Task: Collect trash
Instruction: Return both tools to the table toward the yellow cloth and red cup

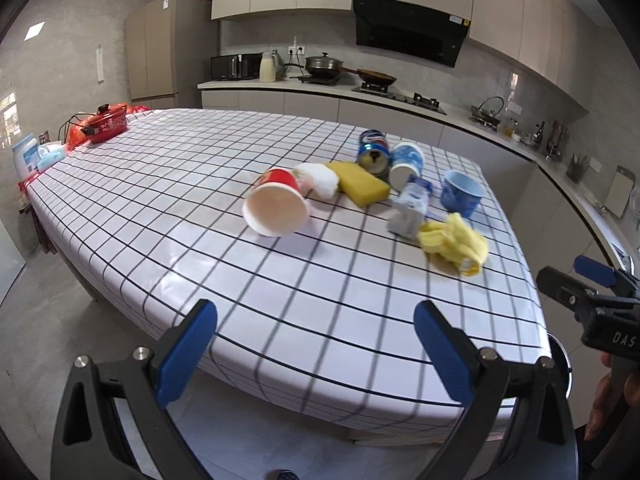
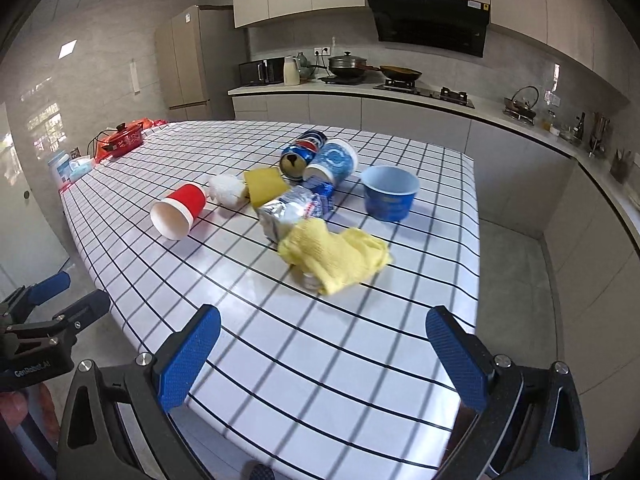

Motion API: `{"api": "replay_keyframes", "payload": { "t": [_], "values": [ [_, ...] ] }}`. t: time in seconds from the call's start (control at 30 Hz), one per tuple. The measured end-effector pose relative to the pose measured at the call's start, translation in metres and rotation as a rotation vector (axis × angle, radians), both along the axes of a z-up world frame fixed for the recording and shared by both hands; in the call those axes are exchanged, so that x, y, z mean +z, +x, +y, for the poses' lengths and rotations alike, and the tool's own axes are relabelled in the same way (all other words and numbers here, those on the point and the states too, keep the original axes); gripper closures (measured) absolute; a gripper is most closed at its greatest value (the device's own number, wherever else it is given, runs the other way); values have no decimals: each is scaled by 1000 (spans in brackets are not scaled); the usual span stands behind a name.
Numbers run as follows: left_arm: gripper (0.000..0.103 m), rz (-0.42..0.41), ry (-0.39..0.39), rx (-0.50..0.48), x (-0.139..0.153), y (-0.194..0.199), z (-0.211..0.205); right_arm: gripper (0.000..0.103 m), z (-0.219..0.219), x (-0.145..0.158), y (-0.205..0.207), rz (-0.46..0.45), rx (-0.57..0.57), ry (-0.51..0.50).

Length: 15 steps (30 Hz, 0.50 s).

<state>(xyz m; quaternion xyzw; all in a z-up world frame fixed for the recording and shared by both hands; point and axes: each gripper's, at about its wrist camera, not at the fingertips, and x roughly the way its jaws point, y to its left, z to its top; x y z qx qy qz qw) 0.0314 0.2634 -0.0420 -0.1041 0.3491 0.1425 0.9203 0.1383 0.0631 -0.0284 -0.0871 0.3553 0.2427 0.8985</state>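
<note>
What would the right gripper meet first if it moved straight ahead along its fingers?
Most likely the crumpled yellow cloth, lying nearest on the checked table ahead of the open right gripper. Behind it lies the crushed silver-blue carton. Depth is uncertain through the fisheye.

On the table (image 2: 280, 360) I count two paper cups, one red (image 2: 176, 210) and one blue-patterned (image 2: 334, 162), one soda can (image 2: 302, 152), one blue bowl (image 2: 390, 192), one yellow sponge (image 2: 264, 186), one white wad (image 2: 226, 188), one crushed carton (image 2: 294, 208) and one yellow cloth (image 2: 336, 258). I also count one red pot (image 2: 124, 140).
</note>
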Motion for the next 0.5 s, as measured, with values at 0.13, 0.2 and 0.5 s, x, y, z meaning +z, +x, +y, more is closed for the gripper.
{"api": "replay_keyframes", "payload": {
  "t": [0.13, 0.2, 0.5],
  "values": [
    [4, 9, 15, -10, -5, 10, 19, 0, 17, -4, 6, 1, -13, -5],
    [4, 12, 16, -14, -6, 16, 27, 0, 25, -8, 11, 8, -24, -10],
    [4, 34, 21, -41, -24, 62, 63, 0, 52, -32, 43, 41, -102, -39]
  ]
}}
